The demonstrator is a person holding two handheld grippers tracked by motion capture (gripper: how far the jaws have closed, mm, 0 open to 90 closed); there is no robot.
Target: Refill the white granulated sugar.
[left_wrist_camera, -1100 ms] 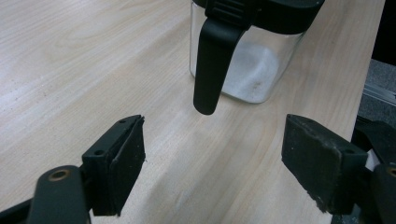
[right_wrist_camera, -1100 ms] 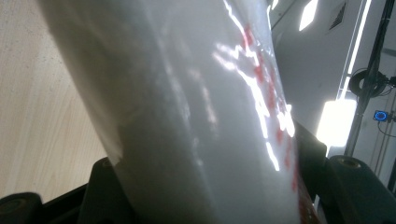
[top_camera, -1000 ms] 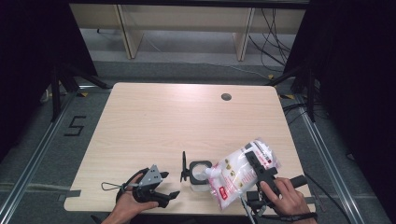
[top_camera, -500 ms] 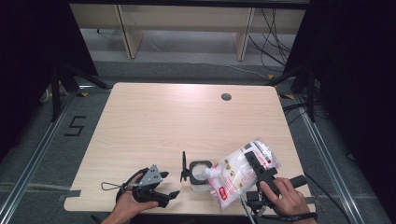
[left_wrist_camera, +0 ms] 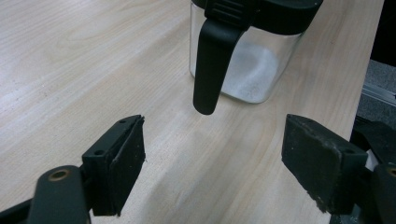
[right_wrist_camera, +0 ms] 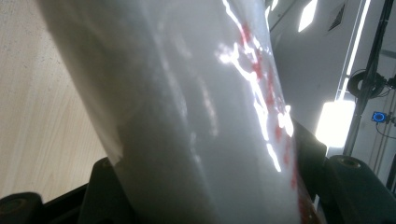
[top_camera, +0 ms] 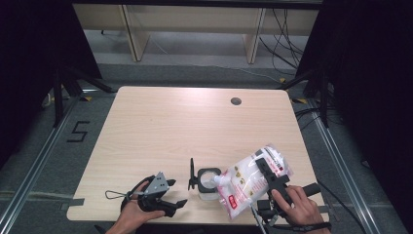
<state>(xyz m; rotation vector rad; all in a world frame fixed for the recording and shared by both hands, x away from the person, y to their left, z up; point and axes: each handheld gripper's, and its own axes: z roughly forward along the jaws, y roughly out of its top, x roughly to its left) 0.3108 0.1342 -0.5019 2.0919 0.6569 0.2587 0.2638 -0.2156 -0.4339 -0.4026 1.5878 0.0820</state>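
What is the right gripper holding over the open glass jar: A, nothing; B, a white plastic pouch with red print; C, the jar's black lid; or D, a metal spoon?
B: the right gripper is clamped on the white pouch, tilted with its corner over the glass jar.

You are working on a pale, light-wood table (top_camera: 160,126) with a fine straight grain and one small dark round hole (top_camera: 236,101). Your left gripper (top_camera: 168,202) is showing black jaws and a grey three-cornered plate. Your right gripper (top_camera: 267,168) is black too. The pouch (top_camera: 246,183) is showing white, glossy plastic with red printing. The jar (left_wrist_camera: 252,65) is showing clear glass, a black lid and latch, and white powder inside.
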